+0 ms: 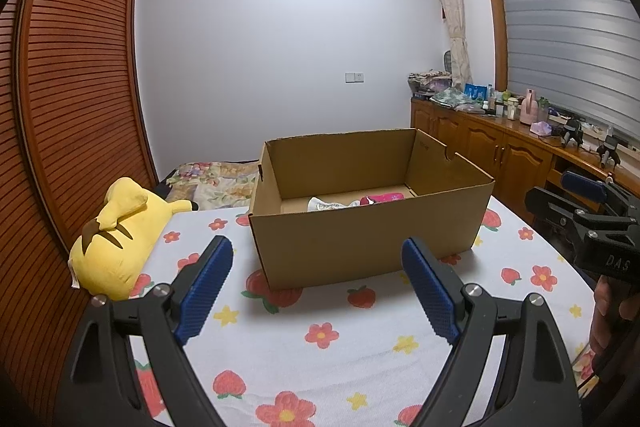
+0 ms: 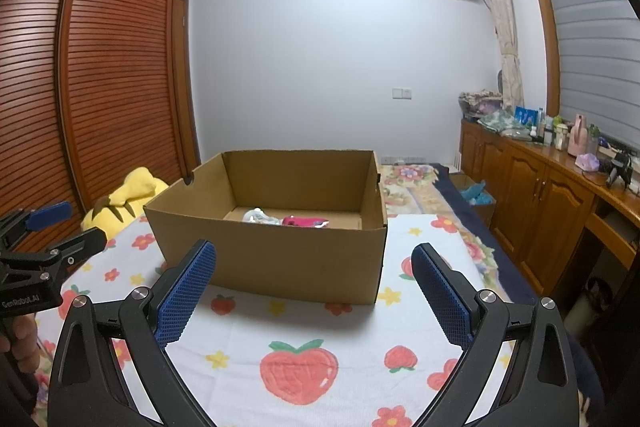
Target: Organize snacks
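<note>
An open brown cardboard box (image 1: 360, 239) stands on a bed covered by a white strawberry-and-flower blanket (image 1: 320, 367). The box also shows in the right wrist view (image 2: 280, 259). Inside it lie a white snack packet (image 1: 326, 205) and a pink snack packet (image 1: 382, 198); both show in the right wrist view too, the white one (image 2: 258, 216) and the pink one (image 2: 304, 221). My left gripper (image 1: 318, 291) is open and empty, in front of the box. My right gripper (image 2: 314, 293) is open and empty, also in front of the box.
A yellow plush toy (image 1: 116, 239) lies left of the box beside a slatted wooden wardrobe (image 1: 72, 107). A wooden cabinet (image 2: 540, 203) with bottles and clutter runs along the right wall. A floral quilt (image 2: 416, 187) lies behind the box.
</note>
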A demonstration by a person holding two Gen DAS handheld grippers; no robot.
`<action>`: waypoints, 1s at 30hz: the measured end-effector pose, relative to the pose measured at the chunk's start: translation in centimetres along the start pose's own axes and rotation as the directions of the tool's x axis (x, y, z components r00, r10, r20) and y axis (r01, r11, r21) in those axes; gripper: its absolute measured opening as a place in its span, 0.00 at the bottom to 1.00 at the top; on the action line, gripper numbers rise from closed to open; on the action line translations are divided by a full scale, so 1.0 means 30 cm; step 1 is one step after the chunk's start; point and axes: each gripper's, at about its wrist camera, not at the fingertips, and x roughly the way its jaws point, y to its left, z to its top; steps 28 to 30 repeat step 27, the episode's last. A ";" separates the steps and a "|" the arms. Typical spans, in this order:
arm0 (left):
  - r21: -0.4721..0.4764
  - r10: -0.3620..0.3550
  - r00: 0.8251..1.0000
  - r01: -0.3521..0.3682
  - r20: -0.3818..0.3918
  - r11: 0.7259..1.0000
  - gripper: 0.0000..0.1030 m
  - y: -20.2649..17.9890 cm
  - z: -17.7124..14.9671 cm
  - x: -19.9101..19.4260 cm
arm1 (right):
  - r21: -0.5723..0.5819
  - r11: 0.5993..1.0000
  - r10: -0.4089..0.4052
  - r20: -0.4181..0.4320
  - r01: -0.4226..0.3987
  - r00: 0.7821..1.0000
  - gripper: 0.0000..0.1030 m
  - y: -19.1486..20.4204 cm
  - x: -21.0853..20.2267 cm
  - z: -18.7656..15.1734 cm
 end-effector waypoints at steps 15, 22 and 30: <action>0.005 -0.005 1.000 0.005 0.007 1.000 0.85 -0.006 0.000 -0.023 | 0.004 1.000 0.001 -0.001 -0.001 1.000 0.97 0.000 -0.002 -0.003; 0.004 -0.005 1.000 0.005 0.008 1.000 0.85 -0.006 0.002 -0.029 | 0.005 1.000 0.001 0.001 -0.001 1.000 0.97 0.001 -0.005 -0.005; 0.003 -0.005 1.000 0.005 0.009 1.000 0.85 -0.006 0.002 -0.029 | 0.005 1.000 0.001 0.000 -0.001 1.000 0.97 0.000 -0.004 -0.005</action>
